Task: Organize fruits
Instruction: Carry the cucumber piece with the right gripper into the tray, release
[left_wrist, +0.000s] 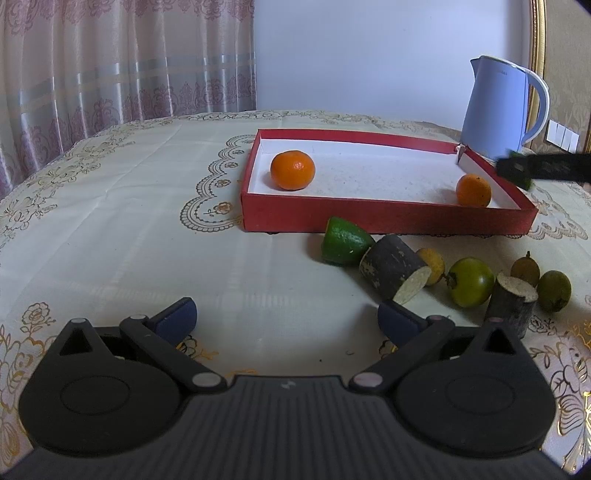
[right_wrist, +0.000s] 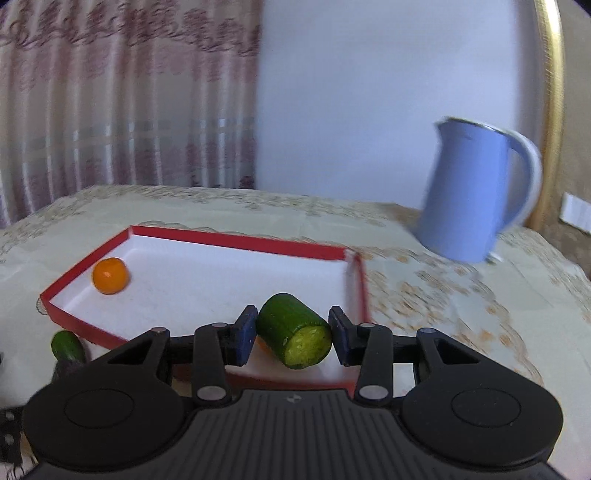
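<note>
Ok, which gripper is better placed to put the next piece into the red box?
The right gripper: it grips a green cucumber chunk over the red box. The left gripper is open, empty, low over the tablecloth.

Pale bluish-white wall (left_wrist: 351, 55) behind the table, plain and evenly lit by soft daylight. Sheer pinkish curtain (left_wrist: 122, 59) to the left, patterned with flowers and crossed by pale satin bands, glowing from light behind. Gilded frame edge (left_wrist: 537, 44) curving up the right side, beside beige damask wallpaper (left_wrist: 569, 74) carrying a row of white wall switches (left_wrist: 563, 134). Table draped in a cream tablecloth (left_wrist: 110, 221) printed with gold floral scrollwork and scalloped borders, creased in faint fold lines. Light blue electric kettle (left_wrist: 498, 107) standing at the far right corner
</note>
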